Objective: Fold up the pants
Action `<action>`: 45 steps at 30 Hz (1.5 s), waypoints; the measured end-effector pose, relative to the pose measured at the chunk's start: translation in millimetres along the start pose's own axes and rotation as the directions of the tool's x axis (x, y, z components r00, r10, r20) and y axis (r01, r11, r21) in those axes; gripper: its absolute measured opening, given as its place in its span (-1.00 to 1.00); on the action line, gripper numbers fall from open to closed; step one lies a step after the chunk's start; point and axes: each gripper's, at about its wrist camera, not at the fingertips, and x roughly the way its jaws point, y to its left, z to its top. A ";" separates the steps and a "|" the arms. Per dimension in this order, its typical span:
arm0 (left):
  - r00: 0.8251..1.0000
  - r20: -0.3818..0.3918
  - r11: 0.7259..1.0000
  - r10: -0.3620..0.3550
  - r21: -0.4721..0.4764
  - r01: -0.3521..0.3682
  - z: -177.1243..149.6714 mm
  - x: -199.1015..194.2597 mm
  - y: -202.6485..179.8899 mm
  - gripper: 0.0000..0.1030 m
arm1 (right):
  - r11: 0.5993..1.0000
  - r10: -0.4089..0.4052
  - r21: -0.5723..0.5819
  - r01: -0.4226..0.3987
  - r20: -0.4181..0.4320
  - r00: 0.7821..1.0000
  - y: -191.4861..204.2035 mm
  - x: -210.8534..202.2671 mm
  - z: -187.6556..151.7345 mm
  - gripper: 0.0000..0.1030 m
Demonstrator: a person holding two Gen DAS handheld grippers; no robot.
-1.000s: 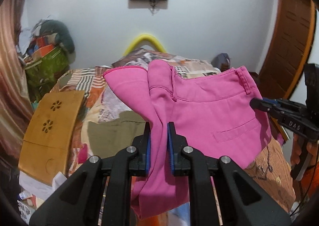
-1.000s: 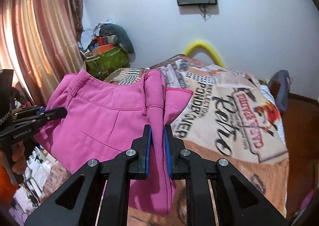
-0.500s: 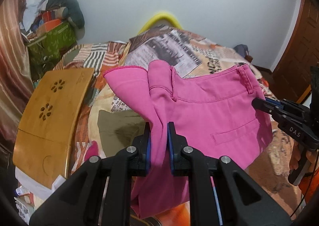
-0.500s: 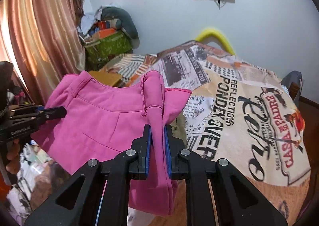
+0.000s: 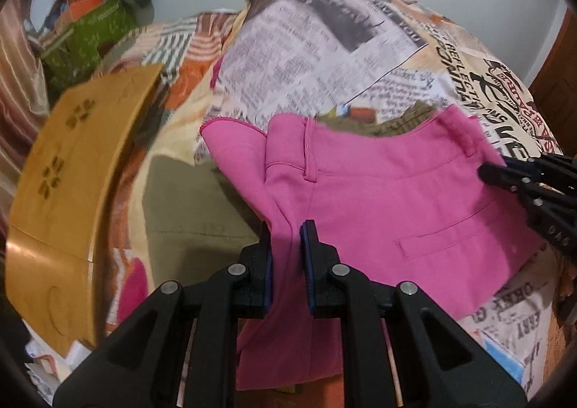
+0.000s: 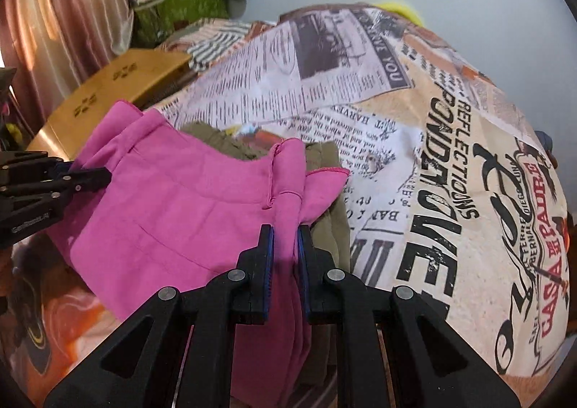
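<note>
Pink pants (image 5: 378,206) held up over the near edge of the bed (image 5: 324,58), waistband stretched between the two grippers — not laid down yet. Left gripper (image 5: 285,227) clamped on one waist end, right gripper (image 6: 285,231) clamped on the other. Waistband runs side to side, roughly level; legs hang down out of view, so long axis is vertical. An olive garment (image 5: 187,199) lies beneath. Judged early — no fold visible, laying flat and folding remain.
</note>
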 end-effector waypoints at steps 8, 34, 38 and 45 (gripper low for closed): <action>0.999 0.023 0.999 0.023 -0.042 -0.022 -7.9 -8.3 23.0 -0.37 | 0.999 -0.008 -0.045 0.006 -0.047 0.999 -2.8 2.2 -2.4 -0.62; 0.985 0.171 1.000 0.010 -0.022 -0.006 -18.4 -137.6 0.2 -0.35 | 0.999 0.025 0.035 -0.035 0.245 0.969 -19.0 -160.1 -0.9 -0.34; 0.956 0.293 1.000 -0.021 -0.001 0.022 -28.5 -216.8 -25.2 -0.35 | 0.999 0.035 0.026 -0.047 0.345 0.938 -5.1 -220.0 -8.3 -0.34; 0.879 0.470 0.996 -0.081 0.059 0.060 -68.3 -339.4 -63.0 -0.33 | 0.996 0.074 -0.001 -0.086 0.511 0.856 28.7 -321.2 -41.7 -0.34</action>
